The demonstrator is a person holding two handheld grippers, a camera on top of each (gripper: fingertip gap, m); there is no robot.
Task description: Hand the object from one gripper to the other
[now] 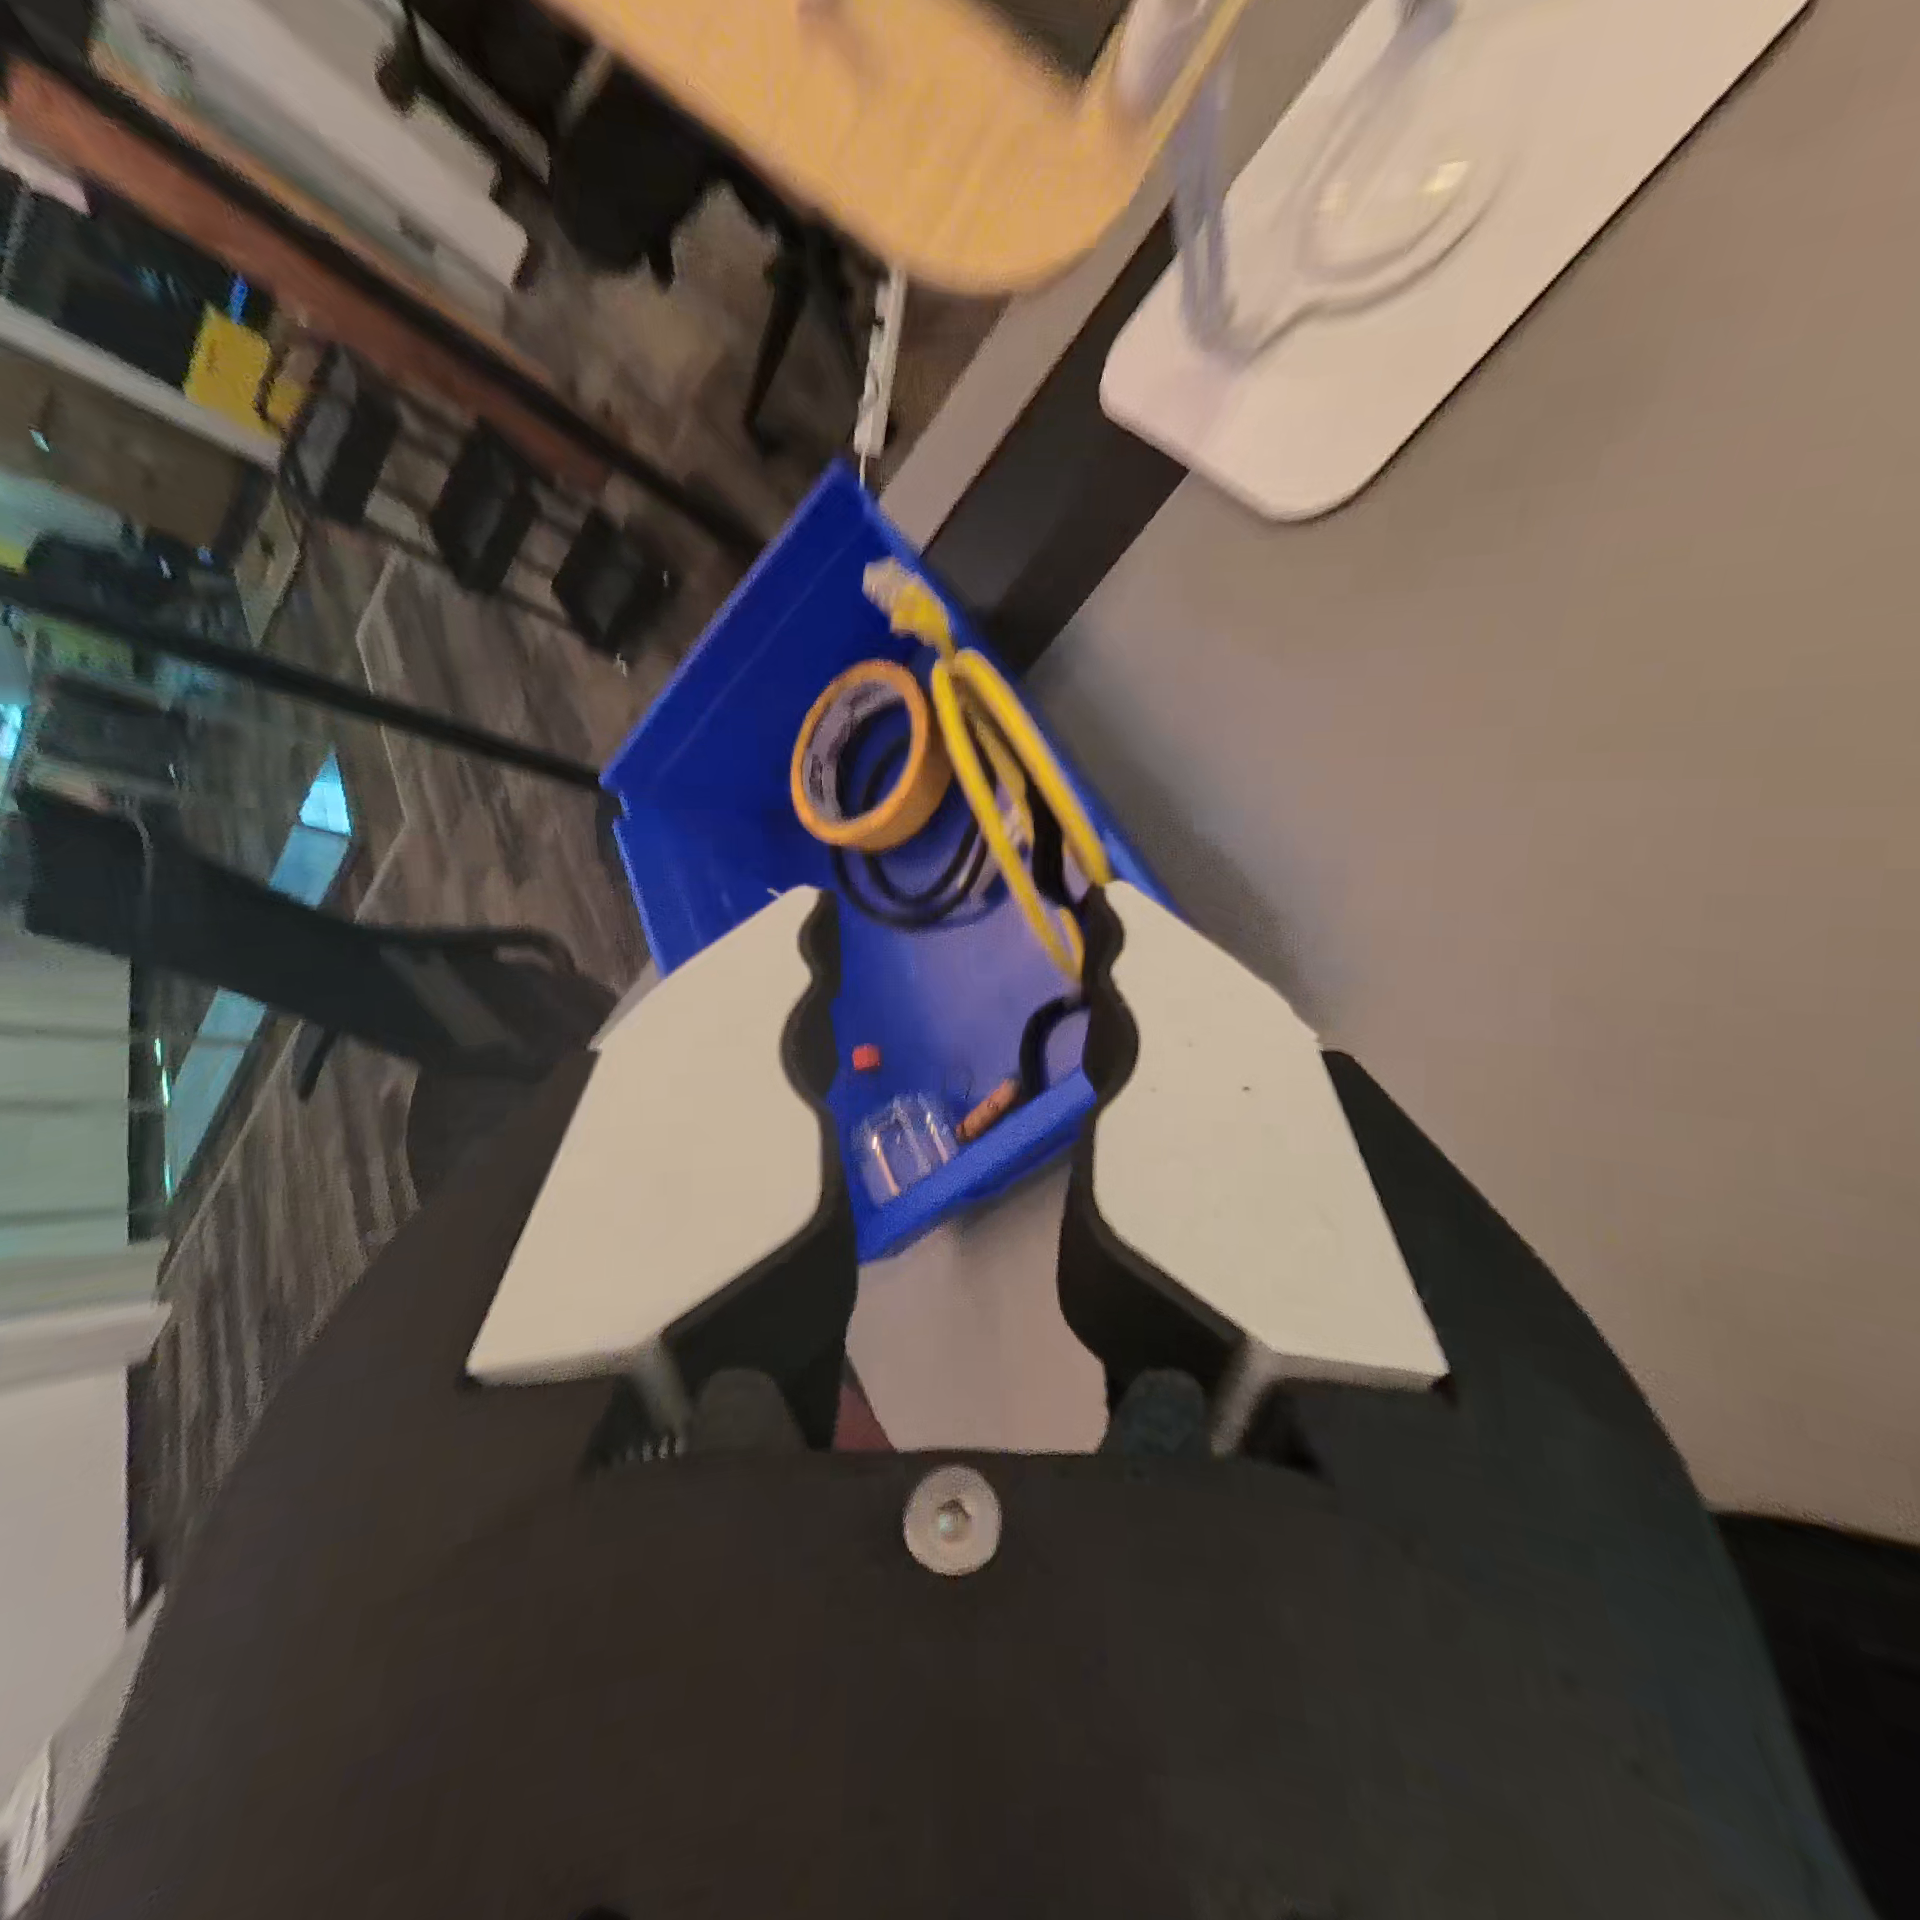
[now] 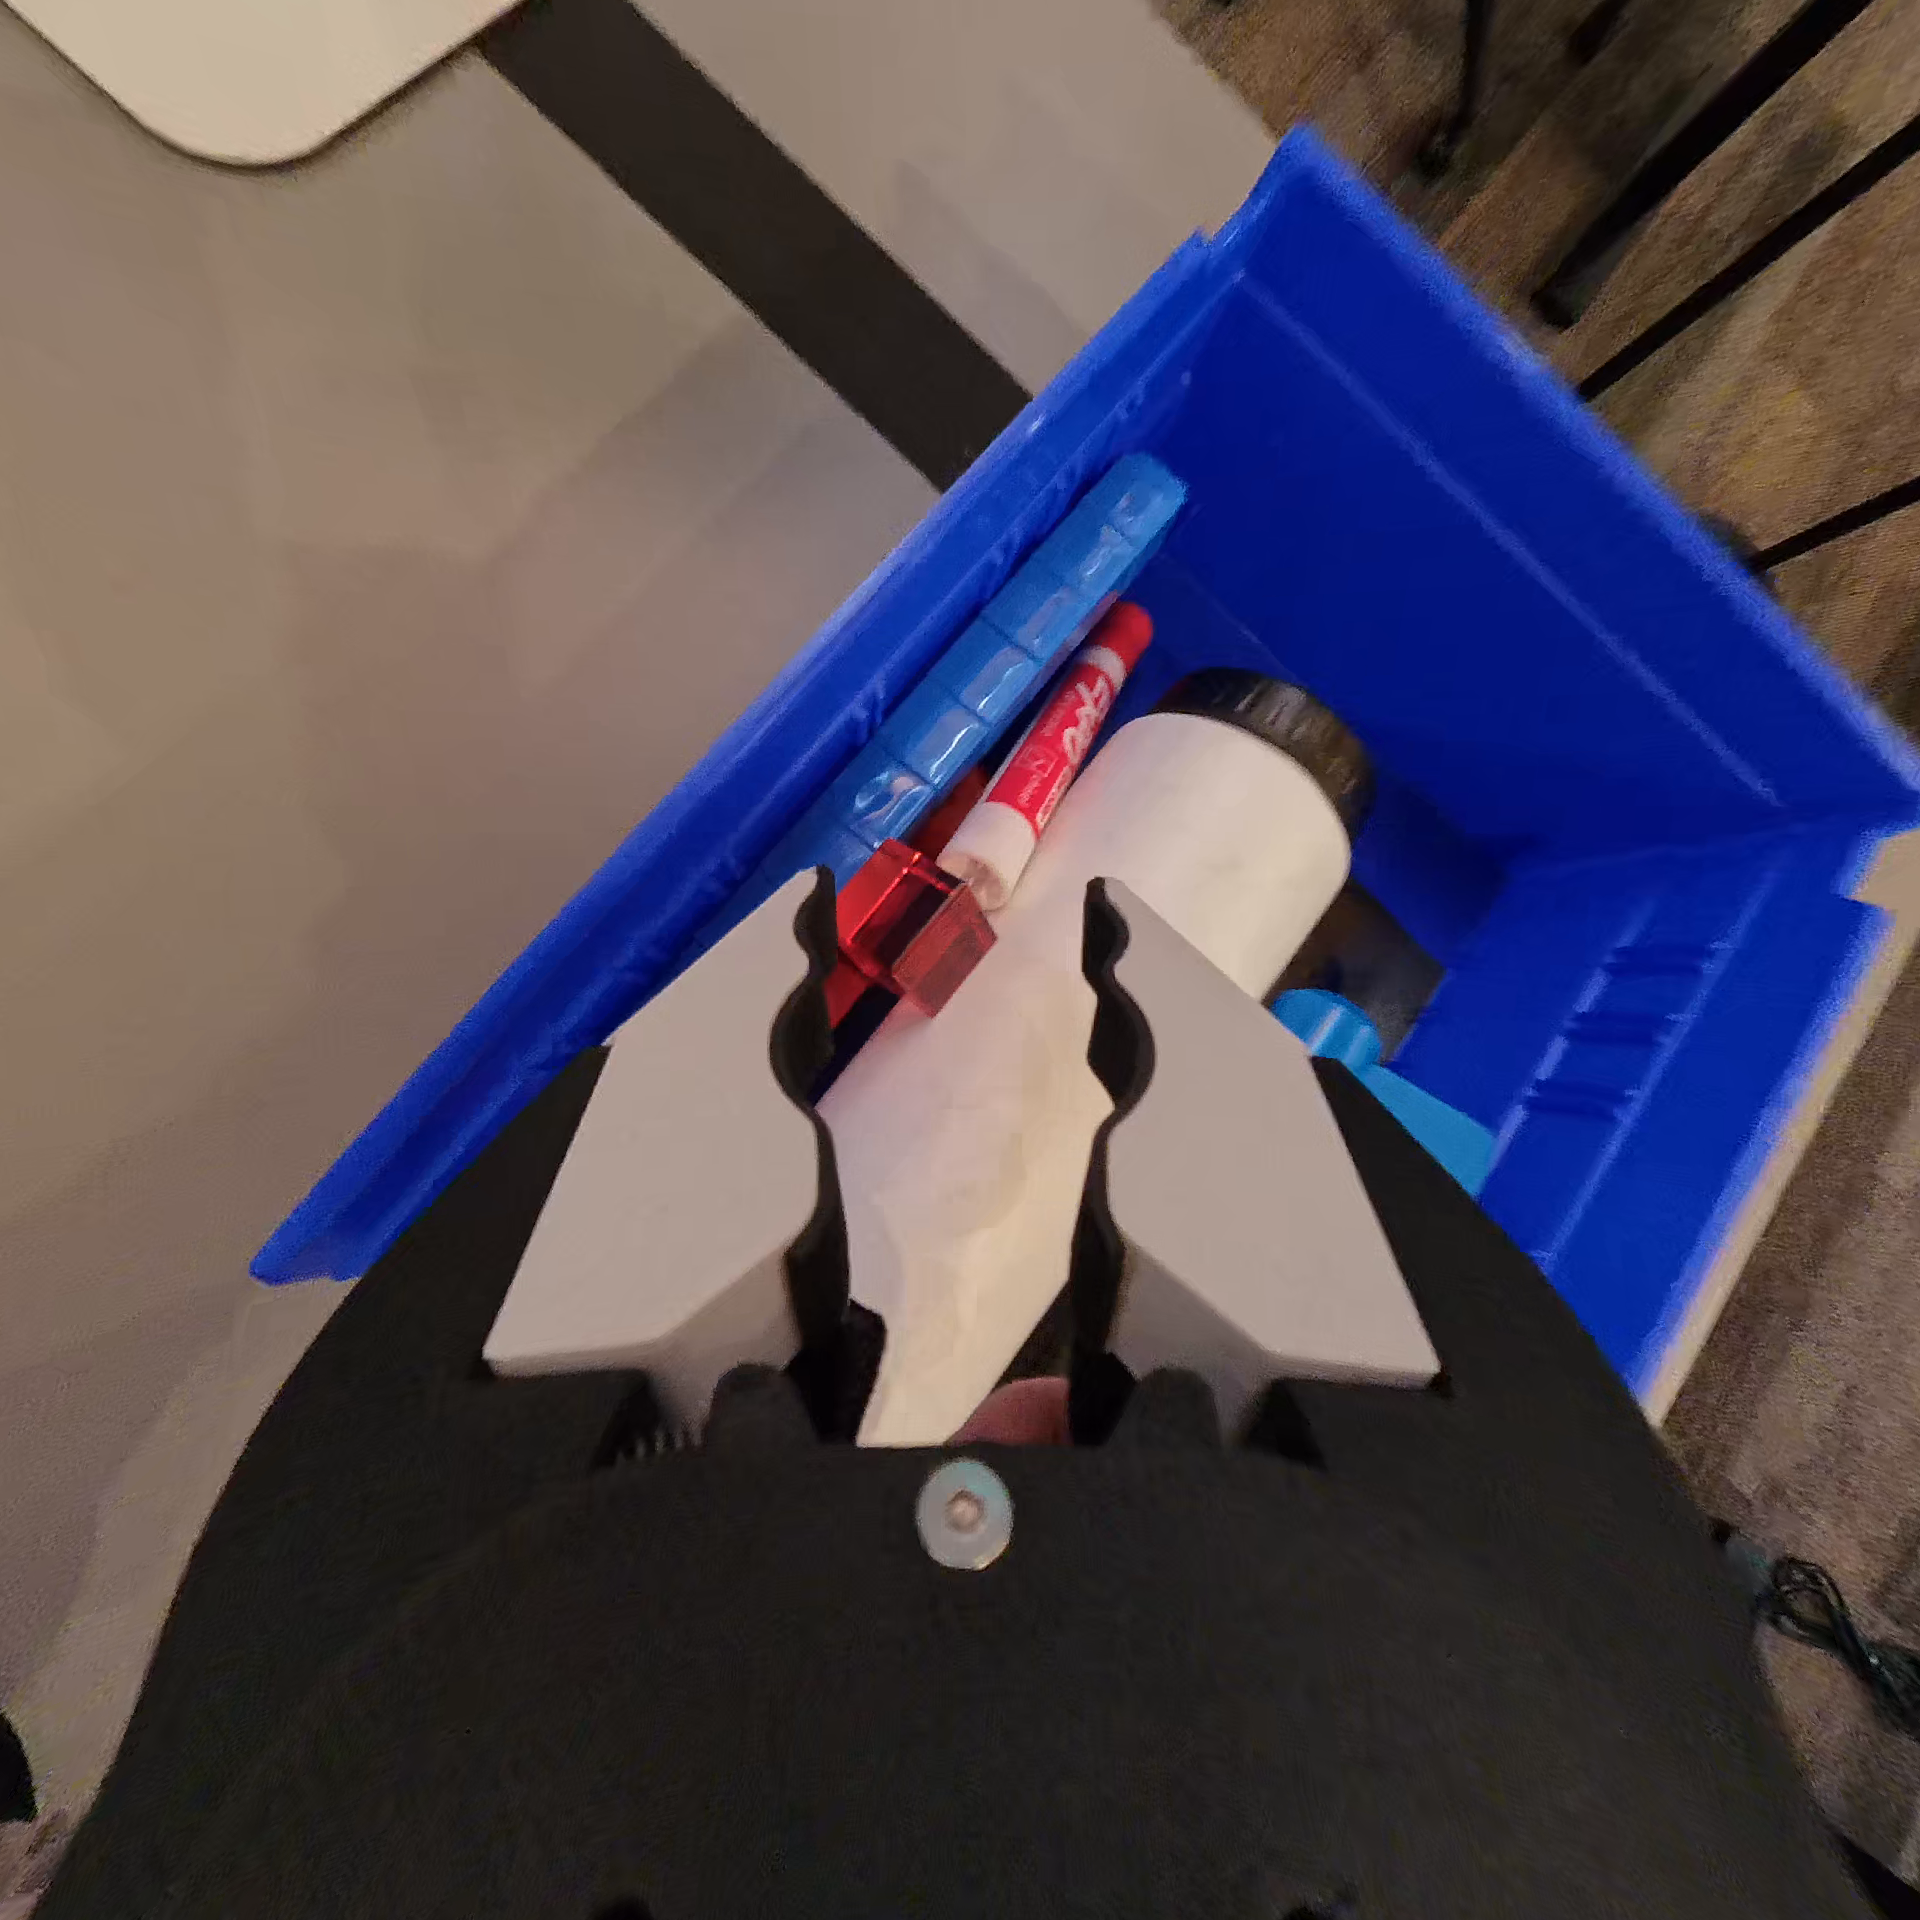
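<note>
Presently neither gripper holds anything. The left gripper (image 1: pixel 956 914) stands with its jaws wide apart and nothing between them, aimed down the length of a blue bin (image 1: pixel 727 748) that sits at the edge of the grey table (image 1: pixel 1507 935). That bin carries a roll of yellow tape (image 1: pixel 868 753), a looped yellow cable (image 1: pixel 997 727) toward its far end, black cord on its floor, and a small clear item (image 1: pixel 902 1143) against its near wall; the aim suggests readiness rather than a grasp. The right gripper (image 2: pixel 951 894) is likewise wide, poised over a second blue bin (image 2: pixel 1507 582) at the table (image 2: pixel 312 727) edge, its fingertips just above the contents. These lie packed along one long wall: a light blue segmented strip (image 2: pixel 1029 644) against the wall, a red marker (image 2: pixel 1060 743) beside it, a clear red cube (image 2: pixel 914 935) at the marker's near end, and a white cylinder with a dark cap (image 2: pixel 1205 831) alongside. The white cylinder runs lengthwise through the open gap, and the cube sits at the left fingertip, so either may be the object intended; which one cannot be told. Judgement: the handover has not begun, as the first pick is outstanding. A white mat (image 1: pixel 1455 239) lies farther along the table, clear of both bins.
</note>
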